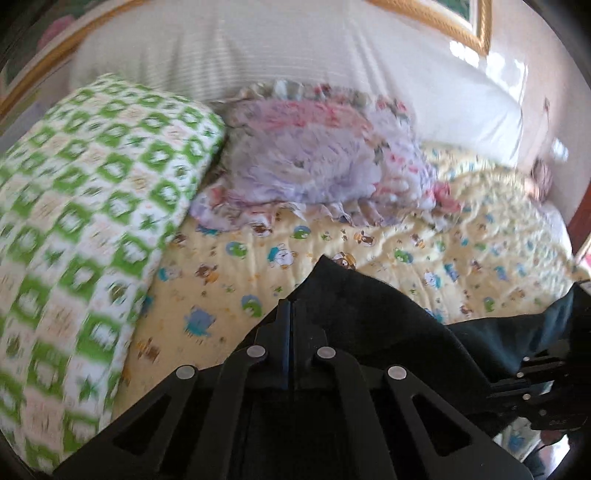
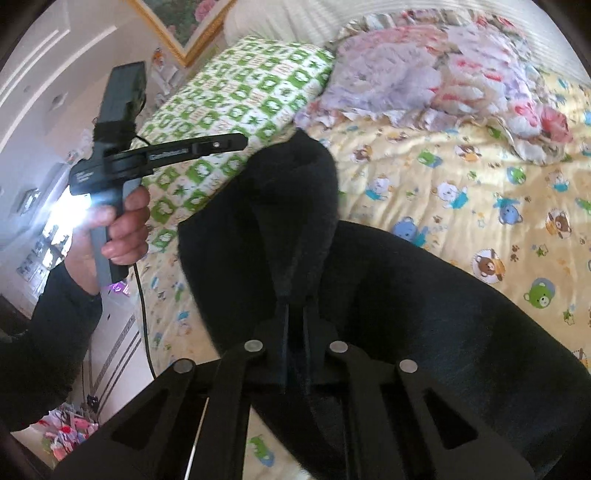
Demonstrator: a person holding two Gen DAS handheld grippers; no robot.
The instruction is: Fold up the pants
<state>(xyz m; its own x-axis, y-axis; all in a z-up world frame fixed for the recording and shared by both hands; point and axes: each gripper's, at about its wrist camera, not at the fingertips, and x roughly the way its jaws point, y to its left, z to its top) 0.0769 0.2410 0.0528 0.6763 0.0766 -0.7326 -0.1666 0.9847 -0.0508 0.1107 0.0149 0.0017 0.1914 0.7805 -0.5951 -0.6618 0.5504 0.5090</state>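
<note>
The black pants [image 2: 388, 288] hang lifted above a bed, held by both grippers. In the left wrist view my left gripper [image 1: 293, 306] is shut on an edge of the black pants [image 1: 362, 306], which spread to the right toward my right gripper [image 1: 535, 384] at the frame's right edge. In the right wrist view my right gripper [image 2: 295, 314] is shut on a bunched fold of the pants. My left gripper [image 2: 236, 142] shows there from the side, held in a hand at upper left, its tip at the pants' top edge.
The bed has a yellow cartoon-animal quilt [image 1: 406, 240] [image 2: 480, 192]. A green-and-white patterned pillow [image 1: 85, 221] [image 2: 236, 99] lies on the left, a purple-pink floral pillow [image 1: 317, 162] [image 2: 436, 74] behind. A white headboard cushion [image 1: 295, 48] and gold picture frame [image 1: 476, 26] stand at the back.
</note>
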